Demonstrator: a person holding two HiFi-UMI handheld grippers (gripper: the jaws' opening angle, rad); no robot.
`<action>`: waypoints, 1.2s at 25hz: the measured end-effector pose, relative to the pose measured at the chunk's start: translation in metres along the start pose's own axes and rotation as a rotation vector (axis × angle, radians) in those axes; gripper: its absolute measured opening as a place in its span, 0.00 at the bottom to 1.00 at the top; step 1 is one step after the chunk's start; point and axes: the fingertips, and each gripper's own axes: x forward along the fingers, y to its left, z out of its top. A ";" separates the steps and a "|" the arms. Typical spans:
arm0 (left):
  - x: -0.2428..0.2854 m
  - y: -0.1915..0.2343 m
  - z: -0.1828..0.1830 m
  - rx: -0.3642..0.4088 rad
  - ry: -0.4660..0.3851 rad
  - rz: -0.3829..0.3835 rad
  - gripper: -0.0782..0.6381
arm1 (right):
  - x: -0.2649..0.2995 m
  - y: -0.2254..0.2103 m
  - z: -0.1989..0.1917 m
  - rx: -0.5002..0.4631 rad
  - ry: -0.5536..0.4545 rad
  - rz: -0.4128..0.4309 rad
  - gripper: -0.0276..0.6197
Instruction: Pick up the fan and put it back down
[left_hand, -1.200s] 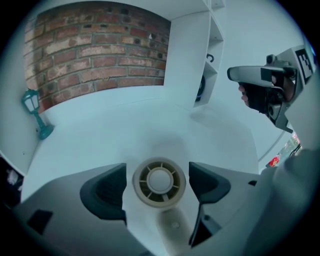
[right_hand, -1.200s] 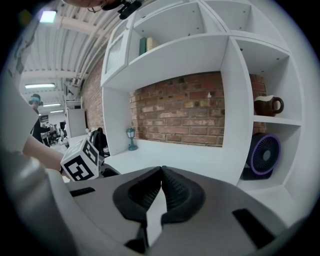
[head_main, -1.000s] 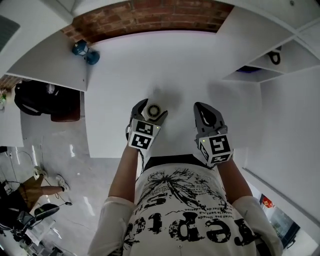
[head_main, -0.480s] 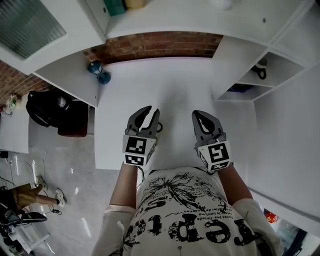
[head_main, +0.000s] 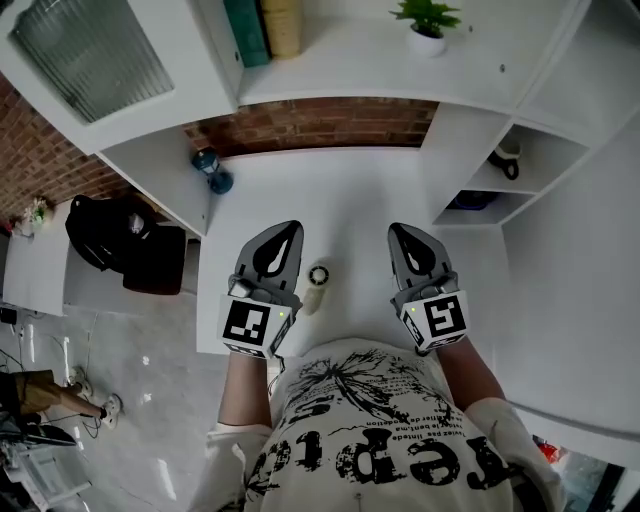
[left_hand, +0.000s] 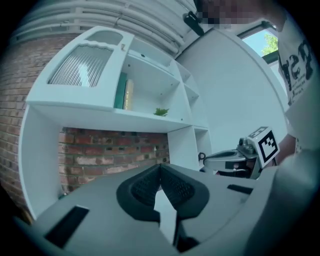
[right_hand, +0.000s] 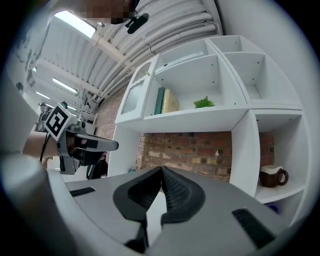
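Note:
The small white fan lies on the white desk, its ring head toward the wall, between my two grippers and apart from both. My left gripper hangs above the desk just left of the fan, shut with nothing in it. My right gripper hangs to the fan's right, also shut and empty. In the left gripper view the jaws meet tip to tip in front of the brick wall, and the right gripper shows at the side. In the right gripper view the jaws are pressed together too.
A blue object stands at the desk's back left corner. A mug sits in the right cubby; books and a plant are on the shelf above. A black bag lies on the chair at left.
Both grippers have risen off the desk. The left jaws, open around the fan a second ago, have let it go and shut; the fan now lies uncovered on the desk.

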 end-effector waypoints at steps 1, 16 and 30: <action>-0.005 -0.002 0.006 -0.011 -0.027 -0.013 0.13 | -0.001 0.000 0.003 0.000 -0.008 0.004 0.07; -0.033 0.001 0.010 -0.045 -0.066 0.004 0.13 | -0.009 0.030 0.018 -0.016 -0.024 0.121 0.06; -0.032 -0.007 0.005 -0.055 -0.042 -0.001 0.13 | -0.017 0.038 0.015 -0.008 -0.024 0.173 0.06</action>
